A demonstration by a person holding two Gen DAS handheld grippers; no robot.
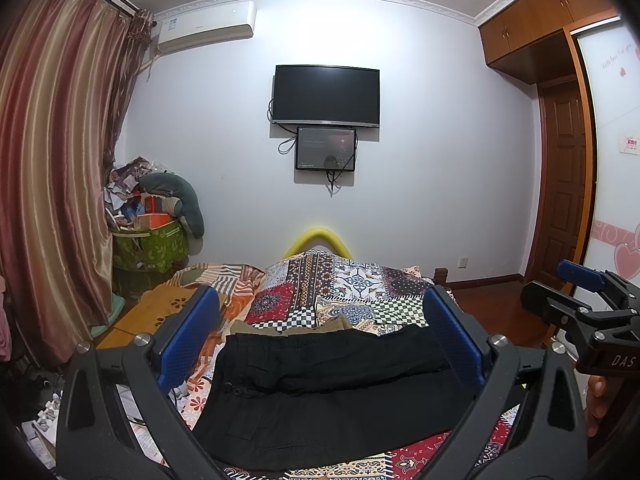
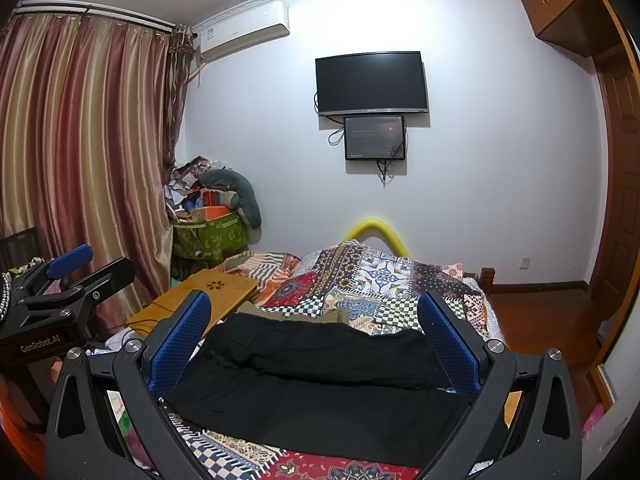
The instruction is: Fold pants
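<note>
Black pants (image 1: pixel 328 392) lie folded in layers on the patchwork bedspread (image 1: pixel 344 288), also seen in the right wrist view as black pants (image 2: pixel 320 384). My left gripper (image 1: pixel 320 320) hovers above them, open, blue pads wide apart, nothing between them. My right gripper (image 2: pixel 316 320) is likewise open over the pants, empty. Each gripper shows in the other's view: the right gripper (image 1: pixel 576 292) at the far right, the left gripper (image 2: pixel 80 272) at the far left. An olive garment (image 1: pixel 320 326) peeks out from behind the pants.
A wooden lap desk (image 2: pixel 200 300) rests on the bed's left side. A green bin (image 1: pixel 148 248) heaped with clutter stands by the striped curtain (image 1: pixel 52 140). A TV (image 1: pixel 326 94) hangs on the far wall. Wooden floor and door (image 1: pixel 564 184) are on the right.
</note>
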